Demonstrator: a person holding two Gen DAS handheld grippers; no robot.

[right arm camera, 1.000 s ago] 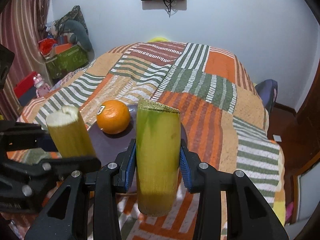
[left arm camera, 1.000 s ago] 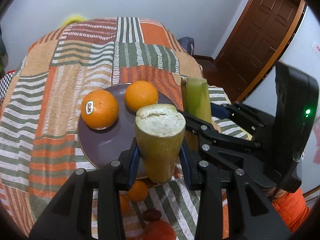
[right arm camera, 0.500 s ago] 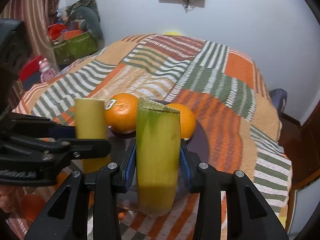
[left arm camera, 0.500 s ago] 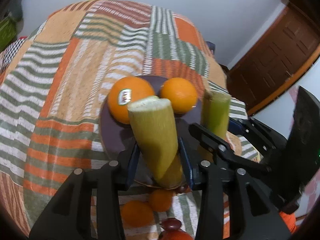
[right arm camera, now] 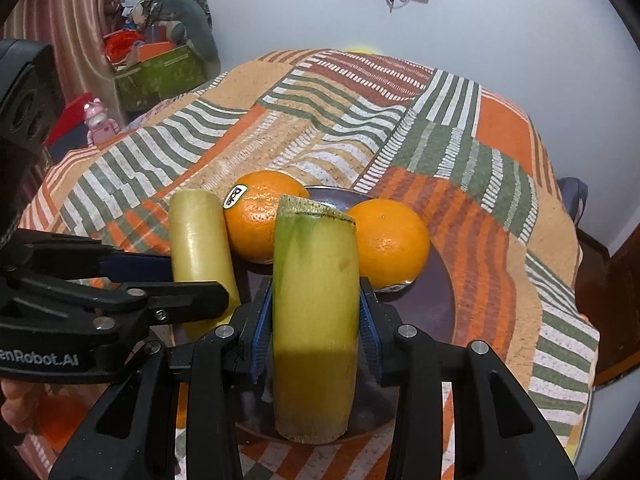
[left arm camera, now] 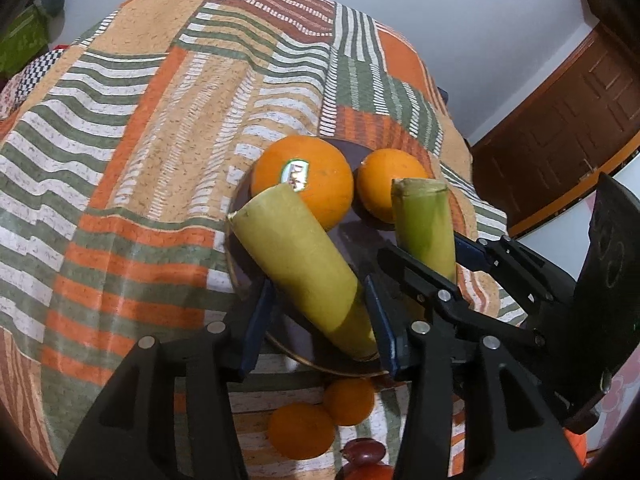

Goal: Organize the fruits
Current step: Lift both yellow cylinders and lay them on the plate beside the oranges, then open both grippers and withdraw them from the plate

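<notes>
Over the bed with its striped patchwork blanket (left arm camera: 132, 184), the left gripper (left arm camera: 318, 316) has just been opening; its blue-padded fingers (left arm camera: 256, 320) stand slack around a pale yellow-green cane piece (left arm camera: 304, 276) that leans on the dark round plate (right arm camera: 440, 304). The right gripper (right arm camera: 316, 328) grips a greener cane piece (right arm camera: 316, 320) upright over the plate's near edge. Two oranges (right arm camera: 260, 220) sit on the plate behind.

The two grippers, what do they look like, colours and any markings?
Both the left gripper and the right gripper are black plastic linkages with silver rivets and blue pads on their fingers. White lettering ending "enRobot.AI" marks the left one's body.
</notes>
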